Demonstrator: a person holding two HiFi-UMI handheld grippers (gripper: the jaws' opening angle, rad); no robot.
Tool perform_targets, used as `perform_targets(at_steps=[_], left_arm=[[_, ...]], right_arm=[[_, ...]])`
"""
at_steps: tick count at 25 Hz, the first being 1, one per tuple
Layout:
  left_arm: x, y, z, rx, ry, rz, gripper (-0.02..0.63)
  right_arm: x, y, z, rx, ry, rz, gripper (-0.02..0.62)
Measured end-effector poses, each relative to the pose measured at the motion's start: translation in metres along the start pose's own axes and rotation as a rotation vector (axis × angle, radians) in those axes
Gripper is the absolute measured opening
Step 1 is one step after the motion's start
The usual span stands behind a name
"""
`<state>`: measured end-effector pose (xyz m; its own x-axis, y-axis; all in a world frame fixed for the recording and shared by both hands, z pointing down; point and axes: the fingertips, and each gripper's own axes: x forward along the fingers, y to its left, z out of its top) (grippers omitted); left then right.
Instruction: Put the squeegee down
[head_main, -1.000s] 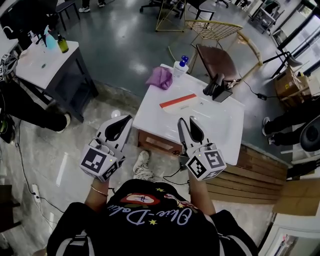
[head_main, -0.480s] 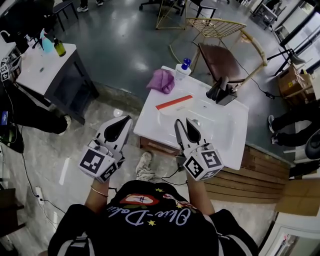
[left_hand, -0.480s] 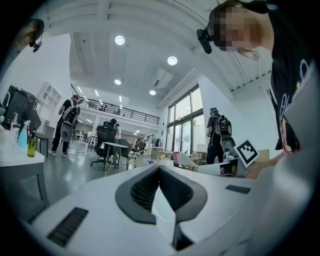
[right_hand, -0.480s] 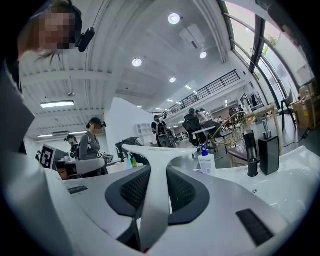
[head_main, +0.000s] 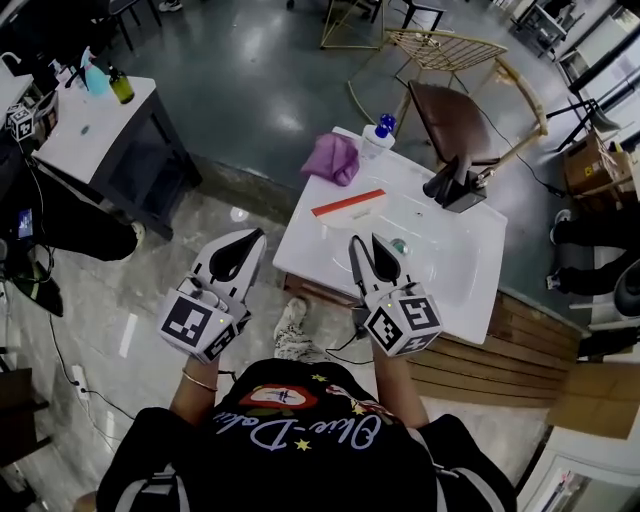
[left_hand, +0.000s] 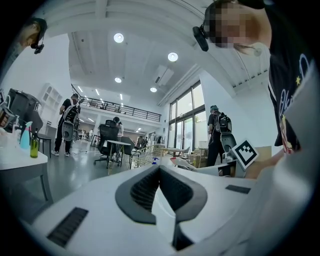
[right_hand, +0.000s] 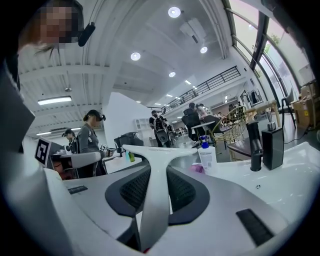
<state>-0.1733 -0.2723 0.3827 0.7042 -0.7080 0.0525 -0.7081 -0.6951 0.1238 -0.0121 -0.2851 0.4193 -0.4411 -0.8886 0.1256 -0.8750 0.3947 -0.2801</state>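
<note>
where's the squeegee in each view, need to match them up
Head view: squeegee, a red-edged strip over the white sink, just beyond the right gripper.
Right gripper view: white T shape at centre, clamped between the jaws.
Left gripper view: maybe the small red-tipped piece above the jaws; too small to be sure.
Shared landmark: blue-capped bottle, in the head and right gripper views.

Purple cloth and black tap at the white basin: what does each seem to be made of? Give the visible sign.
Purple cloth: soft fabric, perhaps microfibre, matt; it lies crumpled in loose folds.
Black tap: probably metal with matt black coating; rigid, straight-edged, hardly any glare.
</note>
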Motion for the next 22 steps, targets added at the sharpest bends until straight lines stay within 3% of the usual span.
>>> perform_targets(at_steps=[22], left_arm=[[0.004,0.020,-0.010,-0.026,0.034,0.017,-0.006]], right_arm=[[0.032,0.000,-0.027,-0.009,0.067,-0.009,0.117]])
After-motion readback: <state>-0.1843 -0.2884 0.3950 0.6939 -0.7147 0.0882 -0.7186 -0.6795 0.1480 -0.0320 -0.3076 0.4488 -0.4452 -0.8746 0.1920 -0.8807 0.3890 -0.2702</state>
